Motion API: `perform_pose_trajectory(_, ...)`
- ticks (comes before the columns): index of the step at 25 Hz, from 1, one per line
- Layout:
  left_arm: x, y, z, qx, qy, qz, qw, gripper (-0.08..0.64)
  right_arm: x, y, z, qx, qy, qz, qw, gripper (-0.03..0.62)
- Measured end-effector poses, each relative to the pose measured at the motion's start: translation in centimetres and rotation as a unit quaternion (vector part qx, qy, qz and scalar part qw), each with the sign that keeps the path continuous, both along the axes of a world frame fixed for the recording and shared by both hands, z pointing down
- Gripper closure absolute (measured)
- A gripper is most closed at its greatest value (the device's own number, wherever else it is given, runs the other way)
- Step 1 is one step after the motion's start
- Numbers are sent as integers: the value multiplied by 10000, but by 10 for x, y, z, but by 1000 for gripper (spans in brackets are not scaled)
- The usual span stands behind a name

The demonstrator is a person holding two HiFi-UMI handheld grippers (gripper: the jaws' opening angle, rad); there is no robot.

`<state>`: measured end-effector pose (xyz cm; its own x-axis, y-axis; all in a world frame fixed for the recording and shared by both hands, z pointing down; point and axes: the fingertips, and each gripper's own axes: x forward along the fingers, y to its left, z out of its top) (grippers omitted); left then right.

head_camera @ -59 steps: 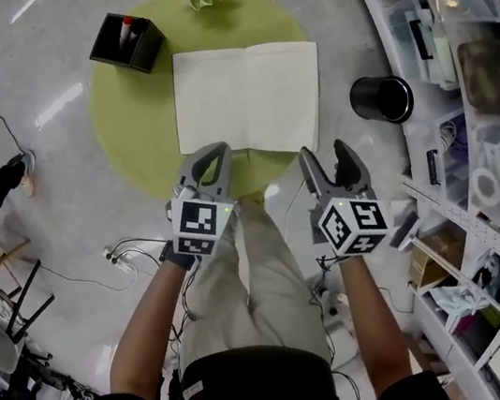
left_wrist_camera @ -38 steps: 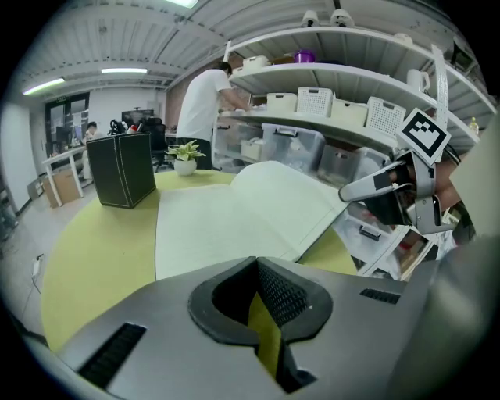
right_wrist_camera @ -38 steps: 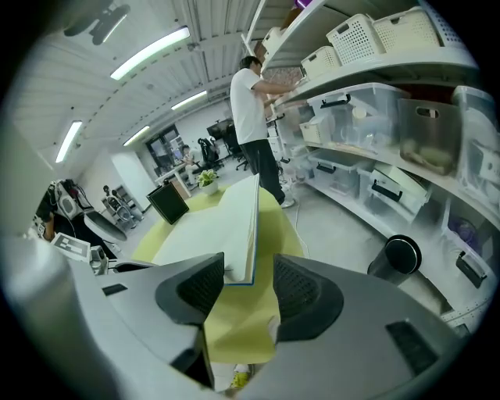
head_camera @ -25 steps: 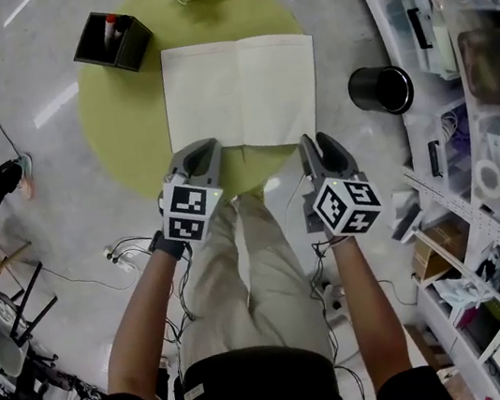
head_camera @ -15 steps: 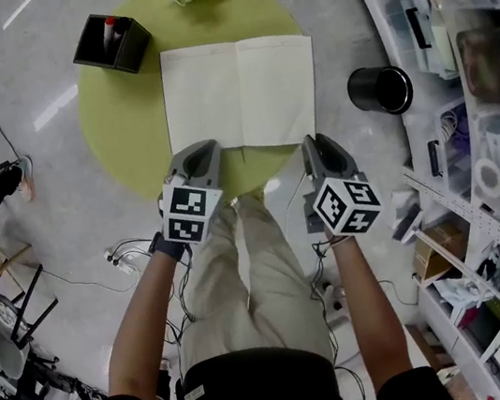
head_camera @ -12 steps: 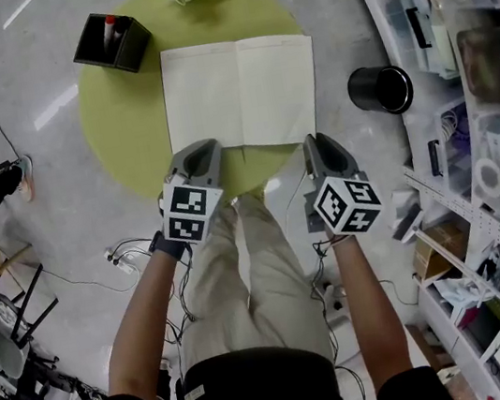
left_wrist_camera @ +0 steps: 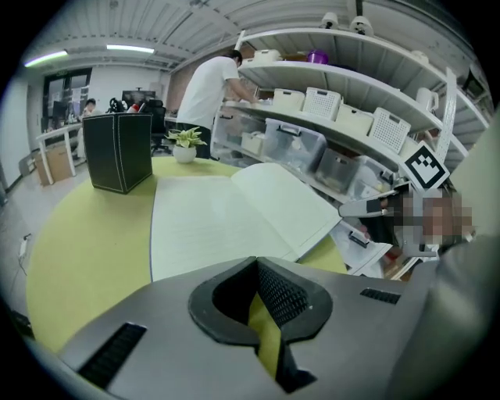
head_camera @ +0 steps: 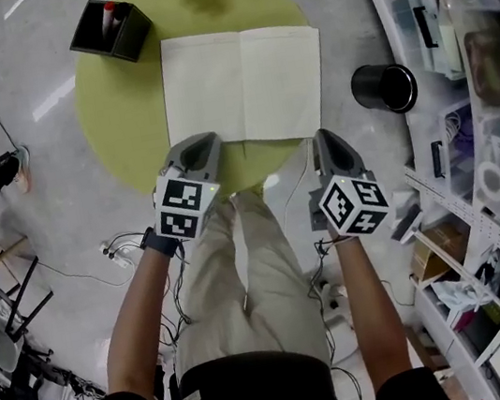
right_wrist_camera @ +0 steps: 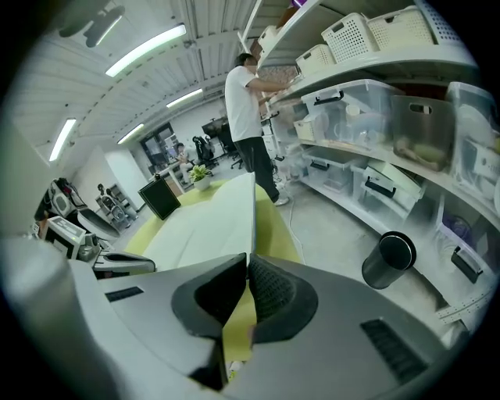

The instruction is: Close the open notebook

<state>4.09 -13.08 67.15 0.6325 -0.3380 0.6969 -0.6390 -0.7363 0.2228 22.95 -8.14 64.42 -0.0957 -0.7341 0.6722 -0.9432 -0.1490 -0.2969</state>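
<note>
- Lying open on the green table, the notebook sits just beyond both grippers.
- Left gripper: jaws together, empty.
- Right gripper: jaws together, tips by the near right corner (its own view shows the page edge there).

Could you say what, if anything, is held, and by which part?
The right tool seems shut on the near right corner of the open white paper notebook; the left tool holds nothing.
</note>
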Motion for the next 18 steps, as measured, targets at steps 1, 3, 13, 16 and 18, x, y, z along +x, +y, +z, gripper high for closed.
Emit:
perform_pose_trajectory(1,-1,1,0,-52,13,-2,10000,543,0,1,1,9,4,-16,10000,580)
perform_pose_trajectory(3,-1,6,1,-89,12,-6,10000,543,0,5,3,2,0,-23,10000,583)
perform_pose_trajectory(13,-1,5,1,20,-36,-4,10000,543,0,5,-2,105,-20,122,9999,586)
perform_pose_trajectory(16,0,4,0,-30,2,-6,10000,543,0,3,-7,126,18,46,9999,586)
perform_pose_trajectory(18,0,4,0,-37,5,-14,10000,543,0,3,-8,123,38,3,9999,586)
